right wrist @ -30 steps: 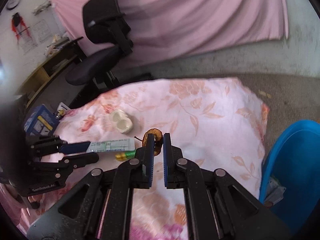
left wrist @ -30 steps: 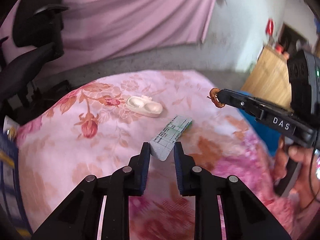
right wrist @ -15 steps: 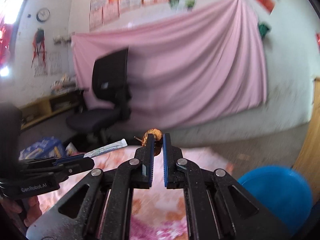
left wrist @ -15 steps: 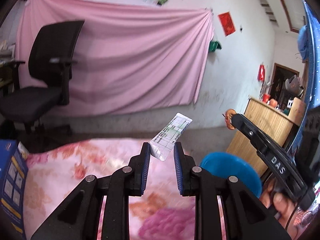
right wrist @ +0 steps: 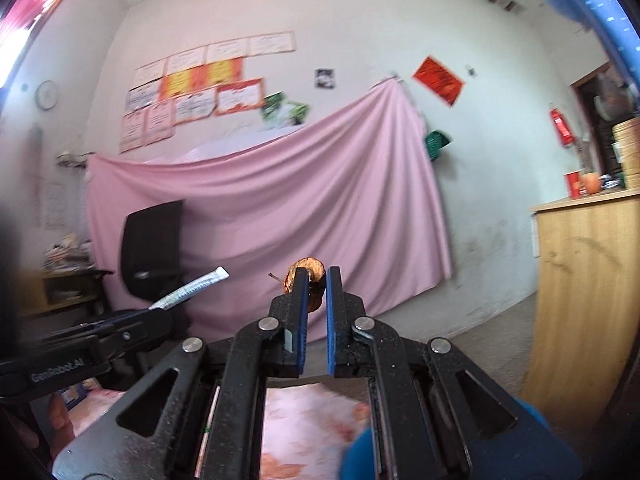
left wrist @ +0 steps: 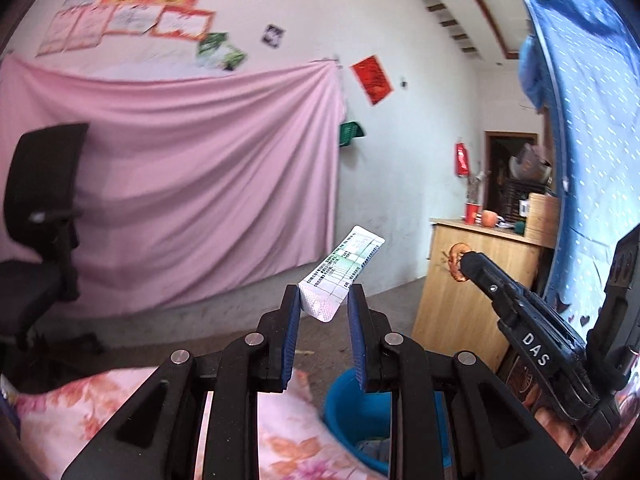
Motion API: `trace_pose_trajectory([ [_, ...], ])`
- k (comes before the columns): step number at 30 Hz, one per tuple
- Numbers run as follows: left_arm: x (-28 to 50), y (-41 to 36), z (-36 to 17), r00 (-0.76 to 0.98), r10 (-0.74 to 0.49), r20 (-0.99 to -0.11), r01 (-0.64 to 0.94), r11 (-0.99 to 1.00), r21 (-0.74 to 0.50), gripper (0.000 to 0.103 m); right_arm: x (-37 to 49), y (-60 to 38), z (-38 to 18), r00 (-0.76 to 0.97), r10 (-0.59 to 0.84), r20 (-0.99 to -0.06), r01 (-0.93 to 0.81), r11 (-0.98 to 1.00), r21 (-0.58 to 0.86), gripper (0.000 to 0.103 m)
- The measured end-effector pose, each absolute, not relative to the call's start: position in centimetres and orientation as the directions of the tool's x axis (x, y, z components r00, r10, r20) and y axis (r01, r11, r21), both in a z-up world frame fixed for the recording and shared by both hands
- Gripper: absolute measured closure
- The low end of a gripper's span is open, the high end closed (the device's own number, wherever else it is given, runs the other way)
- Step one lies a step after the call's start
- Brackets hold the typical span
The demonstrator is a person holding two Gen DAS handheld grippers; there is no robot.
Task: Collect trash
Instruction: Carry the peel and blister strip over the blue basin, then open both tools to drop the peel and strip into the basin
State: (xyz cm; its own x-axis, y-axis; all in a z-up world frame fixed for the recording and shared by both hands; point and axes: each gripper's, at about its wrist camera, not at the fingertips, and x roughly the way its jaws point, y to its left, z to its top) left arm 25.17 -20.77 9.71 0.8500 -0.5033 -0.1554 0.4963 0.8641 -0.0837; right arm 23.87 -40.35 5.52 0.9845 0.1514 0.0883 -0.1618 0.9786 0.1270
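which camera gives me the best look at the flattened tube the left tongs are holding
The left wrist view: the flattened tube faces the camera, its printed side visible between the left tongs. The right wrist view shows it edge-on and thin.

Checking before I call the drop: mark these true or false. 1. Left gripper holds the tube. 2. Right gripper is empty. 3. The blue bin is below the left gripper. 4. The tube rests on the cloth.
1. Left gripper holds the tube: true.
2. False: right gripper is shut on the brown scrap.
3. The blue bin is below the left gripper: true.
4. False: the tube is held up in the air, clear of the floral cloth.
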Motion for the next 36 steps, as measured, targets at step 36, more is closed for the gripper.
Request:
trace_pose_trajectory([
  [36,35.9,-32.8,2.5,0.523,-0.580,-0.624,0.530,0.795,-0.294,0.082,30.5,-50.7,-1.1,0.914,-0.012,-0.404,0.152,0.936,0.317,0.064],
])
